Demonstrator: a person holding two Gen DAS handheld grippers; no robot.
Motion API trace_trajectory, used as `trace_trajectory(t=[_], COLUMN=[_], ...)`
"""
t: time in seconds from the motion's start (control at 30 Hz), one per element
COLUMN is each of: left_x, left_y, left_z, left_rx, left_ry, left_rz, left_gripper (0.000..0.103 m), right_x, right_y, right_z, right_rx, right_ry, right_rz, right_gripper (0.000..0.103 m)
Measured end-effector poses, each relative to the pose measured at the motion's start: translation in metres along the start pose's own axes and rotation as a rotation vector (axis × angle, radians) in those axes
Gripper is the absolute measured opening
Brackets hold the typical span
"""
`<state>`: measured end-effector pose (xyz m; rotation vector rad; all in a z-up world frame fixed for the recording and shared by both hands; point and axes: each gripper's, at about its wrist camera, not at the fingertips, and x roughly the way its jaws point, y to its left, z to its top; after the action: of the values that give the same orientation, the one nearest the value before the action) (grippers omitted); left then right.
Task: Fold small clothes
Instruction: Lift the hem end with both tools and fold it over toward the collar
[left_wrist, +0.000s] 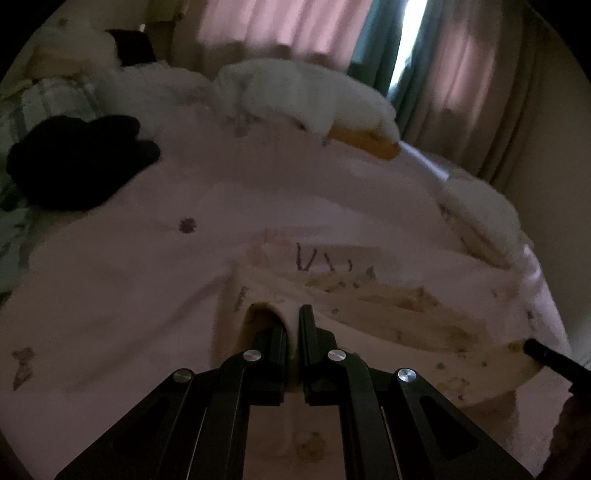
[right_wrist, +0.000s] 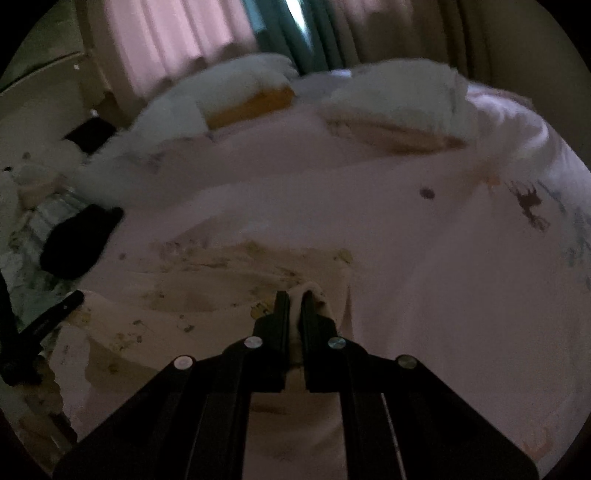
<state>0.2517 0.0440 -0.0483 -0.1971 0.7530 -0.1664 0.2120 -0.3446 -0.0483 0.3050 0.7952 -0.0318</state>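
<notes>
While both claws pinch it, garment (left_wrist: 369, 295) overlies bedspread (left_wrist: 147, 277).

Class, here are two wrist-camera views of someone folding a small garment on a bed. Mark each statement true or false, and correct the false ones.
1. The left gripper is shut on the small printed garment. True.
2. The right gripper hangs open with nothing in it. False: it is shut on a bunch of the same garment's fabric.
3. A black garment lies on the pink bedspread, apart from both grippers. True.
4. The curtains are fully drawn with no gap. False: a bright slit of daylight shows between them.
5. White pillows lie at the far end of the bed. True.
</notes>
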Motion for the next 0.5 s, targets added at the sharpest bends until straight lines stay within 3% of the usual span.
trace_trajectory(t=[0.1,0.27,0.33,0.43,0.5], left_x=[0.031,0.053,0.057,0.051,0.036], left_y=[0.001,0.002,0.006,0.009,0.009], left_z=[0.000,-0.005,-0.006,-0.004,0.001], left_rx=[-0.004,0.013,0.010,0.011,0.017], left_ry=[0.063,0.099,0.121,0.157,0.147], left_rz=[0.053,0.094,0.100,0.103,0.111], left_gripper=[0.005,0.005,0.005,0.005,0.013], right_x=[0.028,0.058,0.061,0.054,0.042], right_y=[-0.008,-0.014,-0.018,-0.025,-0.029], right_z=[-0.001,-0.009,-0.010,-0.007,-0.005], right_rx=[0.022,0.016,0.026,0.049,0.058], right_ry=[0.045,0.100,0.109,0.115,0.098], right_rz=[-0.022,-0.080,-0.087,-0.089,-0.071], right_gripper=[0.008,0.011,0.013,0.027,0.027])
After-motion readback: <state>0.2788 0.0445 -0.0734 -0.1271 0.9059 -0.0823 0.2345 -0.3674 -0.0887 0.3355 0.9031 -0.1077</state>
